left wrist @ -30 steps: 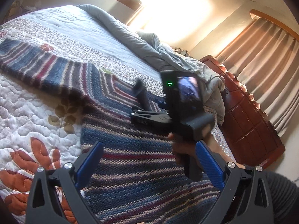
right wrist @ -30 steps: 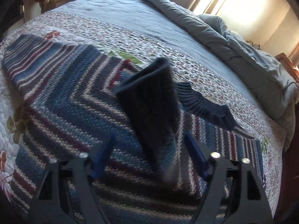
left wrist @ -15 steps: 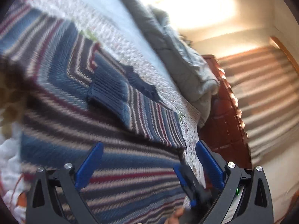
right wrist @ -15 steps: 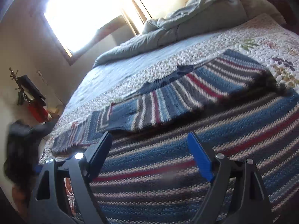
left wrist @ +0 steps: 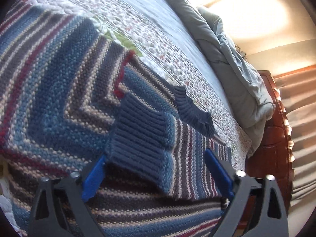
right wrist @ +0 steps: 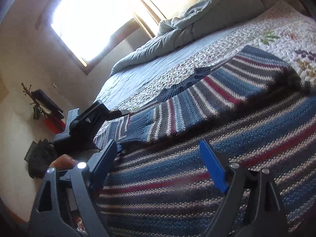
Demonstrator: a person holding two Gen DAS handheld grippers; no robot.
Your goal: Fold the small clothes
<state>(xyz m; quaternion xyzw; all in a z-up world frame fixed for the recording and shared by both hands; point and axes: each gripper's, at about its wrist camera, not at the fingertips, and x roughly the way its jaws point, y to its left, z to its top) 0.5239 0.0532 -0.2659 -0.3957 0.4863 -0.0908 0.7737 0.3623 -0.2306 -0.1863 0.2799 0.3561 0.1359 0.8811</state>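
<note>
Left wrist view: the striped sweater [left wrist: 59,98] lies flat on the quilted bed [left wrist: 162,45], one sleeve folded across its body. The left claw [left wrist: 156,169] has just been closing, its jaws apart around the ribbed cuff [left wrist: 138,138], seemingly not pinching it.

Right wrist view: the right claw [right wrist: 158,162] hangs apart over the sweater's body, nothing between its jaws, which have been widening.

Both wrist cameras hung close above the striped sweater [left wrist: 59,102], tilted downward across the bed [left wrist: 158,45]. The left one faced the far curtains [left wrist: 296,118]; the right faced the window [right wrist: 94,19], and both caught the folded sleeve [right wrist: 177,114].
</note>
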